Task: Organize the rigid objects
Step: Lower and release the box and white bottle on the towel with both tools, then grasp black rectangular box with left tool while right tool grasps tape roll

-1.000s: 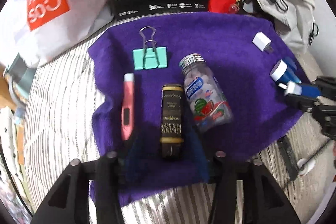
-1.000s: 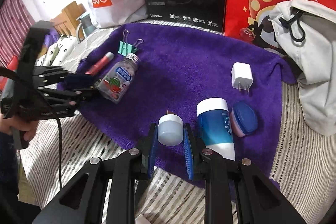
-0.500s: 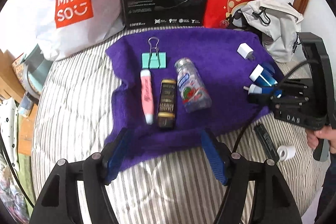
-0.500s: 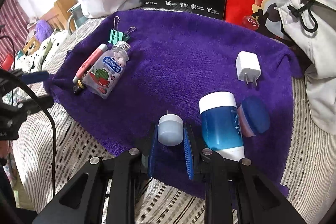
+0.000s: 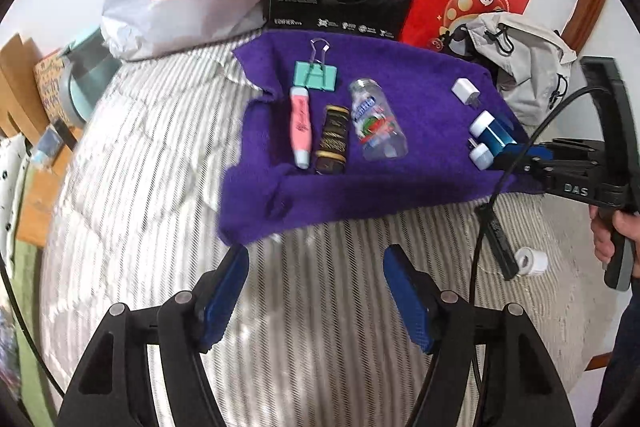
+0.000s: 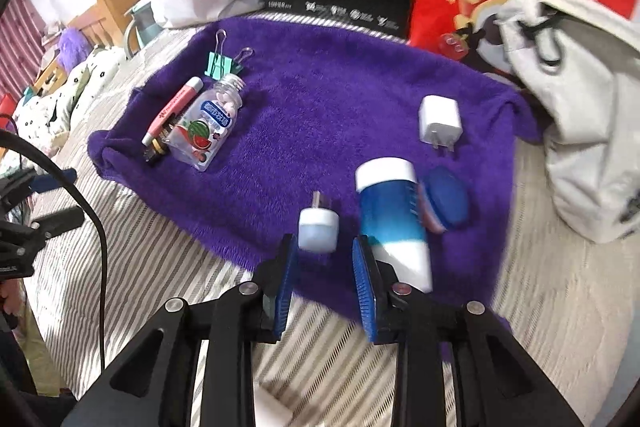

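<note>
the purple towel (image 6: pixel 320 131) is plush and rumpled, so it could snag the jaws or let the small white-capped bottle (image 6: pixel 318 229) roll into the smooth blue tube (image 6: pixel 390 217) touching-close beside it. the right gripper (image 6: pixel 325 281) stands part open around that bottle without pinching it; the left gripper (image 5: pixel 316 297) hangs wide open and empty over the striped bedding (image 5: pixel 140 187).

We see a towel (image 5: pixel 420 99) on the bed (image 5: pixel 140 167). A clip (image 5: pixel 316 77), pen (image 5: pixel 301 121) and bottle (image 5: pixel 374 123) lie left; a plug (image 5: pixel 465 91) lies right.
</note>
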A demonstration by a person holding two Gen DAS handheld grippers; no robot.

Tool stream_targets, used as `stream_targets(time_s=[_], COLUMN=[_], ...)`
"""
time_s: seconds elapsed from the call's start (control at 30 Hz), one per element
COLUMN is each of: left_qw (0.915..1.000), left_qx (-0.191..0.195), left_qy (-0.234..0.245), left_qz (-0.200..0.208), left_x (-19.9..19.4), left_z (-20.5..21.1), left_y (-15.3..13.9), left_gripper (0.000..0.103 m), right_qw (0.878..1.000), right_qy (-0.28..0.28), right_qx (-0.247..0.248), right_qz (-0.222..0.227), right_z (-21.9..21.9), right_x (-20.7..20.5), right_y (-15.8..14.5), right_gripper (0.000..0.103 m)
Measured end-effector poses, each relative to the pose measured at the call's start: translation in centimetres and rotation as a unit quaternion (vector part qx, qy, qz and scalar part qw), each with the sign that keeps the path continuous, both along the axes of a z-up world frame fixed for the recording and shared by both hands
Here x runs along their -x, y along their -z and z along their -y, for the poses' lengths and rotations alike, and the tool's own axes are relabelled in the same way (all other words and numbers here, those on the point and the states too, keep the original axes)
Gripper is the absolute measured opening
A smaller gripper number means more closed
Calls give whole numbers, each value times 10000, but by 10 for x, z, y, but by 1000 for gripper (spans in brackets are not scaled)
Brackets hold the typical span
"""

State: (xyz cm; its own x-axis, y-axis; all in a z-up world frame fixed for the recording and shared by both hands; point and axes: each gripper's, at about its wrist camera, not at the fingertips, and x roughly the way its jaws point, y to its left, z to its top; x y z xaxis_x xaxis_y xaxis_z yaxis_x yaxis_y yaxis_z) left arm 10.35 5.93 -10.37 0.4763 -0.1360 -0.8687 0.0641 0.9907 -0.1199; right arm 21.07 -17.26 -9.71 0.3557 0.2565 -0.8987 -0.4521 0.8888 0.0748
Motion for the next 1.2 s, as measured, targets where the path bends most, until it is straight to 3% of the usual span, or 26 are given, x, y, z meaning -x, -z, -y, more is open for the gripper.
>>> stream_targets(time_s=[0.1, 0.43, 0.7, 1.07, 1.17, 1.2], left_qw=[9998, 9975, 9956, 9940, 9933, 9922], left_qx=[-23, -16, -459, -831, -782, -807], left_qy=[164, 685, 708, 605, 801, 919], left_qz=[-58, -197, -409, -362, -277, -237], left_x=[3, -7, -24, -15, -15, -15], left_z=[20, 108, 169, 146, 152, 156], left_y=[6, 10, 28, 34, 34, 35], left_gripper=[68, 68, 68, 71, 67, 61], right_qw=[9999, 9975, 9935, 9900, 9906, 9910], right_qy=[120, 593, 846, 975, 905, 867], right_qx=[-18, -270, -744, -1015, -1018, -1004], right_qz=[74, 255, 144, -41, -134, -152], right_z=[15, 98, 140, 143, 134, 131], right_x=[18, 104, 141, 144, 140, 140], right_y=[-10, -26, -17, 4, 9, 10], right_gripper=[37, 38, 38, 38, 38, 38])
